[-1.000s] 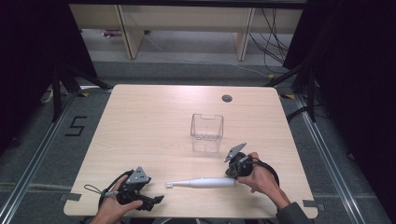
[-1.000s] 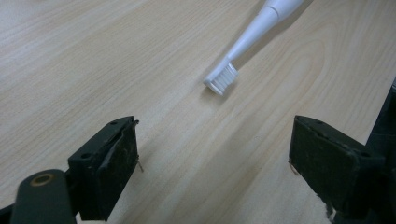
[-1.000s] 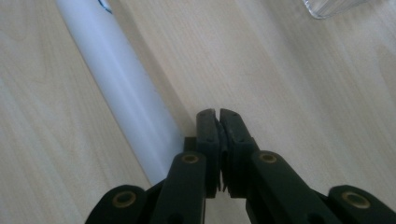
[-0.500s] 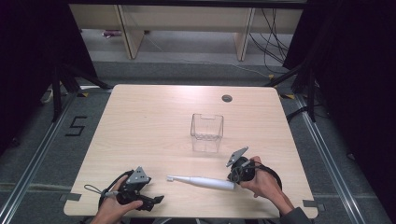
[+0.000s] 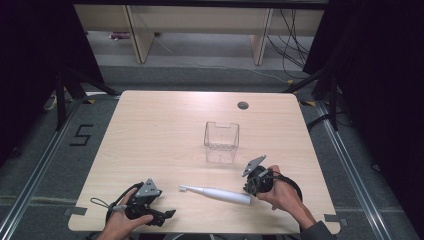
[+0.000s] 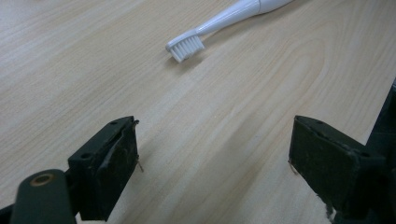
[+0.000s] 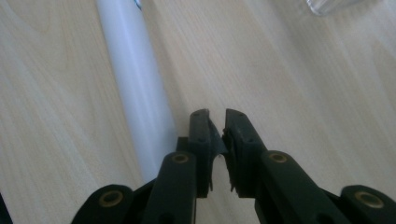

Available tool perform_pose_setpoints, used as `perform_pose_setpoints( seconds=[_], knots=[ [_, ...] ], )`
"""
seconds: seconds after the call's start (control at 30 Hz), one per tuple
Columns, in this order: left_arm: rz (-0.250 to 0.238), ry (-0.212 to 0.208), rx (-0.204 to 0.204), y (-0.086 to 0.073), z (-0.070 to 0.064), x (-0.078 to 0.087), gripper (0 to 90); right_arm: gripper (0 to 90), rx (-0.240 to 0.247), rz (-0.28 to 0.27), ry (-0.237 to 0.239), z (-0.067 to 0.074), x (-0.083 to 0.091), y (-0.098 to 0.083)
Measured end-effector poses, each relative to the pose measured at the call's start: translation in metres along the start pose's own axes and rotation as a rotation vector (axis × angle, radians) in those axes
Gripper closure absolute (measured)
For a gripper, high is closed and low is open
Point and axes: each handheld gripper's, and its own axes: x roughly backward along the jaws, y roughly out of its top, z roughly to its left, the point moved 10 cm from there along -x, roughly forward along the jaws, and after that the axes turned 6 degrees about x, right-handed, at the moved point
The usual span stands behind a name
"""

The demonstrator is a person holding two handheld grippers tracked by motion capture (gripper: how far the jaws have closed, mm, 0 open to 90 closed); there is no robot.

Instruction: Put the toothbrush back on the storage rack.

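Note:
A white electric toothbrush (image 5: pixel 215 193) lies flat near the table's front edge, with its bristle head (image 6: pixel 186 46) pointing left. My right gripper (image 5: pixel 249 192) is at the handle's right end. In the right gripper view its jaws (image 7: pixel 215 116) stand just to the right of the handle (image 7: pixel 135 84); they have just been opening and show a narrow gap with nothing in it. My left gripper (image 5: pixel 167 215) rests at the front left. Its jaws (image 6: pixel 215 154) are open wide above bare wood, short of the bristles.
A clear square container (image 5: pixel 221 140) stands upright in the middle of the table (image 5: pixel 150 130), behind the toothbrush; its base shows at the top of the right gripper view (image 7: pixel 327 4). A round cable hole (image 5: pixel 243 105) sits near the far edge.
The toothbrush's handle end has swung toward the near edge, and my right hand has shifted slightly that way with it. My left gripper has stayed put.

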Motion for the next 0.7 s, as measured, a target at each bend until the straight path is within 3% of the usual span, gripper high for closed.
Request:
perform_pose_setpoints(
  seconds=[0.07, 0.13, 0.3, 0.5, 0.7],
  knots=[
    [-0.013, -0.013, 0.012, 0.001, -0.002, 0.000, 14.9, 76.8, -0.007, 0.002, -0.007, 0.002, 0.005, 0.007],
    [-0.012, -0.012, 0.013, 0.001, -0.002, 0.000, 14.9, 74.2, 0.023, -0.004, -0.005, 0.002, 0.007, 0.012],
    [-0.001, -0.003, 0.000, 0.000, 0.000, 0.000, 14.9, 68.7, 0.036, 0.002, 0.006, 0.008, 0.010, 0.027],
    [-0.014, -0.015, 0.013, 0.001, -0.003, 0.000, 14.9, 65.8, 0.098, 0.016, 0.032, 0.018, 0.005, 0.043],
    [-0.005, -0.012, -0.002, 0.000, -0.001, 0.001, 14.9, 62.8, 0.125, 0.040, 0.063, 0.028, -0.002, 0.057]
  ],
)
